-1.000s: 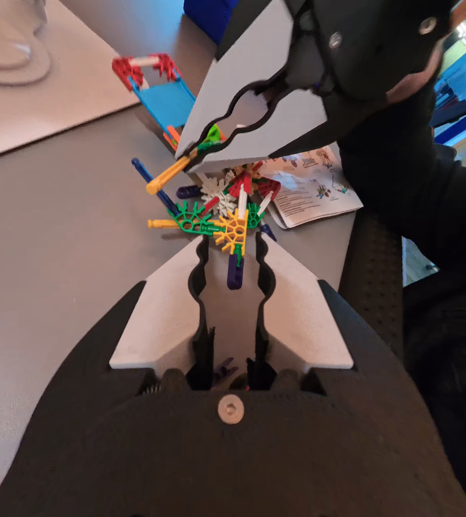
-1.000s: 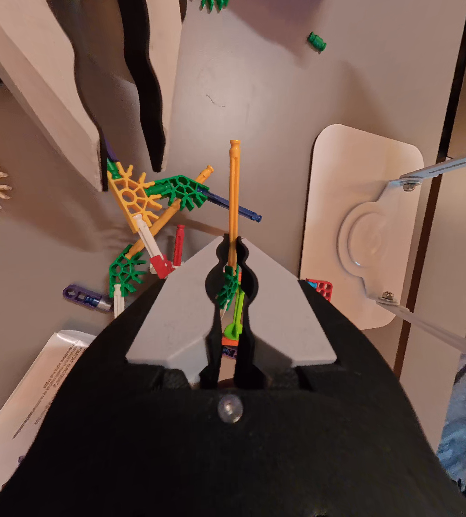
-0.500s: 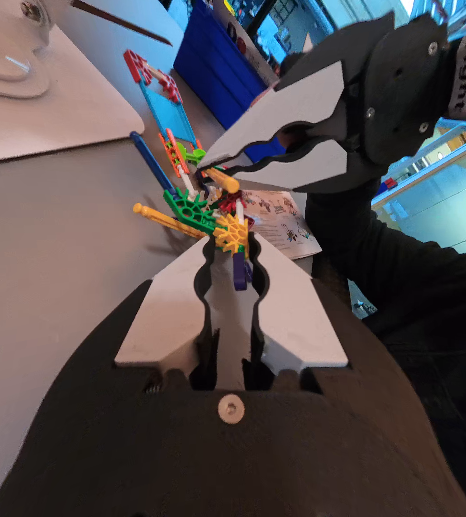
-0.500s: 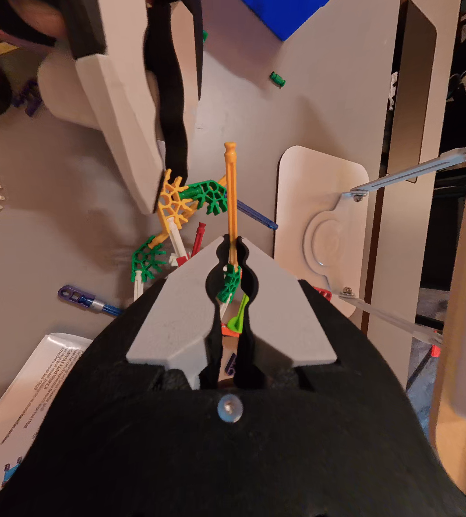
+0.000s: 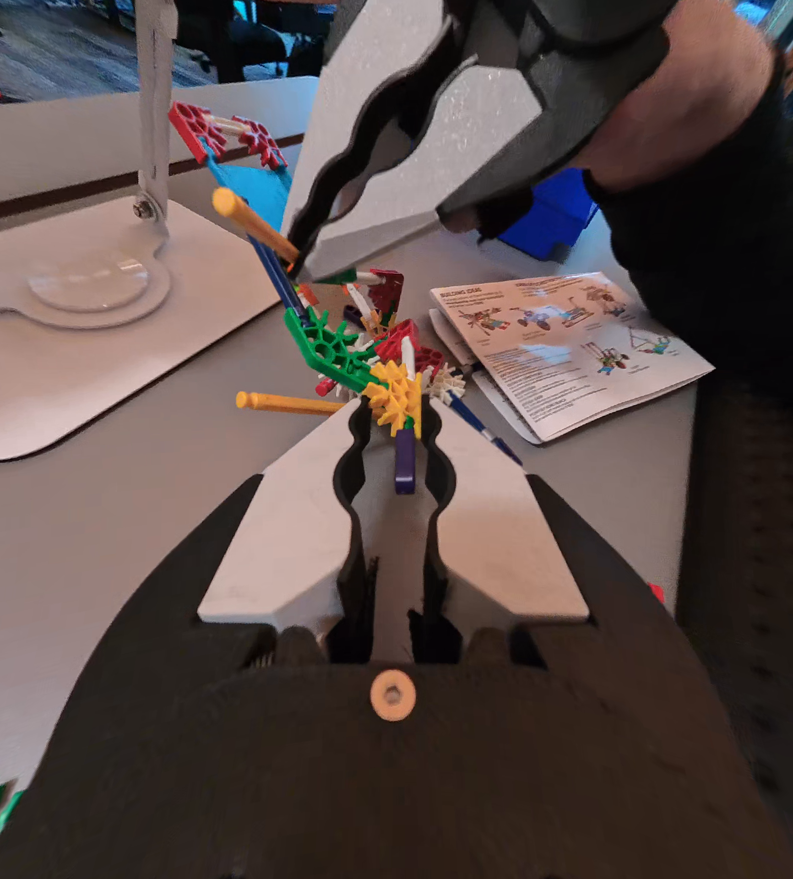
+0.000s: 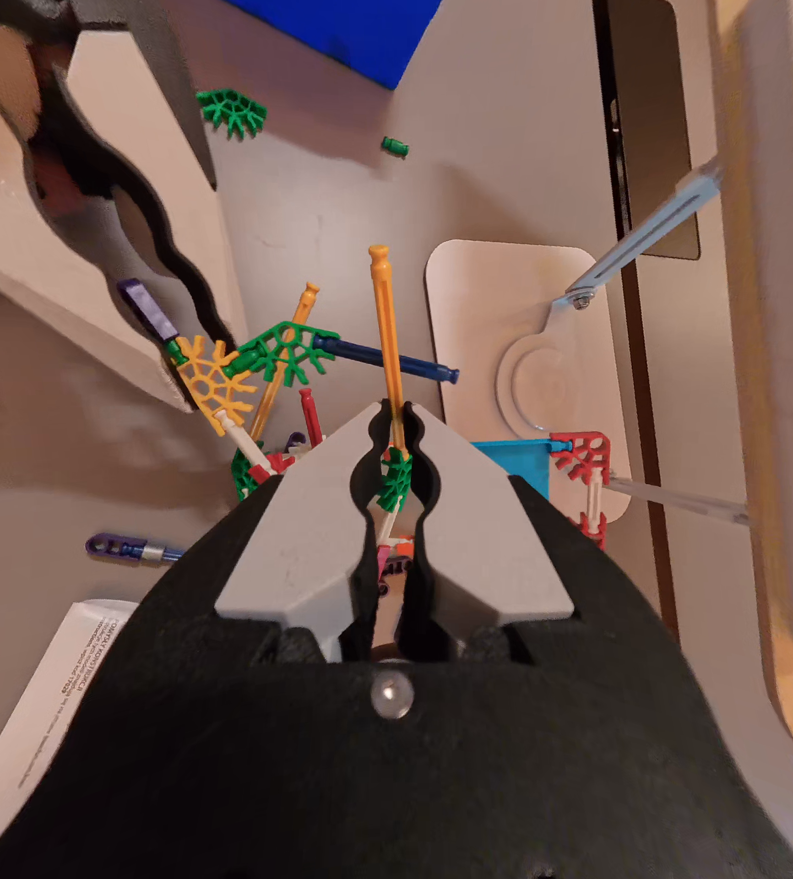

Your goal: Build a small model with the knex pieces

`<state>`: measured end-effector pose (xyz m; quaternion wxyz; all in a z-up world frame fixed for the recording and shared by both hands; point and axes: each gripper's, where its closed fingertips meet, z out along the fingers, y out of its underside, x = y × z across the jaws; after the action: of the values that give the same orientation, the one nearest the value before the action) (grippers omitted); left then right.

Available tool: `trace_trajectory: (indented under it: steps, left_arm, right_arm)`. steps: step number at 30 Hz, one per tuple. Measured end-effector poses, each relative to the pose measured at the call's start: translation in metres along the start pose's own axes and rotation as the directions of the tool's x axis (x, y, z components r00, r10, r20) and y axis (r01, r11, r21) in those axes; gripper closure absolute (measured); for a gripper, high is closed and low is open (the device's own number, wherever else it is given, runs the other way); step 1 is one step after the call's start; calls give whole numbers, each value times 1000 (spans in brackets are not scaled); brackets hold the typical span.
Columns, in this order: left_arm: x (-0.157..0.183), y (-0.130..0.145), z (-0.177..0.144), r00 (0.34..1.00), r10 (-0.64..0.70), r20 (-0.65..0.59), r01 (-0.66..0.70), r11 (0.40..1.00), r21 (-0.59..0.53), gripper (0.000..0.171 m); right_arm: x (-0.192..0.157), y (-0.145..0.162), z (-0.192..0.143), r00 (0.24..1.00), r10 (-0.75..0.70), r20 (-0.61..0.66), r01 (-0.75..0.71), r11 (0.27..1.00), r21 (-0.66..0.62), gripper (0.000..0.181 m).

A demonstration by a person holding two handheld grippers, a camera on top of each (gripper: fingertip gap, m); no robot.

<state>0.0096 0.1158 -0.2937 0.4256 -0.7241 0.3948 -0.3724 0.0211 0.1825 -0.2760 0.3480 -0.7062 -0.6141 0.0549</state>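
Observation:
My left gripper [image 5: 394, 404] is shut on a yellow connector [image 5: 392, 395] of a rod-and-connector toy assembly, with a purple piece [image 5: 404, 461] lying between its jaws. A green connector [image 5: 332, 352] and a blue rod [image 5: 275, 276] extend from the yellow one. My right gripper [image 6: 394, 409] is shut on an orange rod [image 6: 387, 333] that points forward, with a small green connector [image 6: 394, 475] at its base between the jaws. In the left wrist view the right gripper [image 5: 297, 266] hangs just above the assembly. In the right wrist view the left gripper [image 6: 195, 380] sits at the upper left.
A booklet [image 5: 566, 352] lies right of the pile, near the table edge. A white base plate [image 5: 76, 323] with a metal stand is at the left. A blue panel with red connectors [image 5: 252, 176] and a blue bin [image 5: 547, 219] stand behind. Loose pieces [image 6: 233, 112] lie around. Across from one pair of fingers to the other is roughly 7 cm.
Both grippers keep their hold. The left gripper has turned toward the white plate with the assembly. The right gripper with the orange rod has come closer and stands higher above it.

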Motion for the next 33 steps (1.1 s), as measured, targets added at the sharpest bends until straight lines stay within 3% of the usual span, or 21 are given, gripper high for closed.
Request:
trace_trajectory:
  steps: [19,33]
  left_arm:
    - [-7,7,9,925,325,198,-315,946,-81,152]
    - [-10,9,9,789,546,281,-516,838,-179,152]
  right_arm:
    - [14,3,0,989,142,37,-144,988,50,179]
    - [15,4,-1,983,178,56,-181,982,59,179]
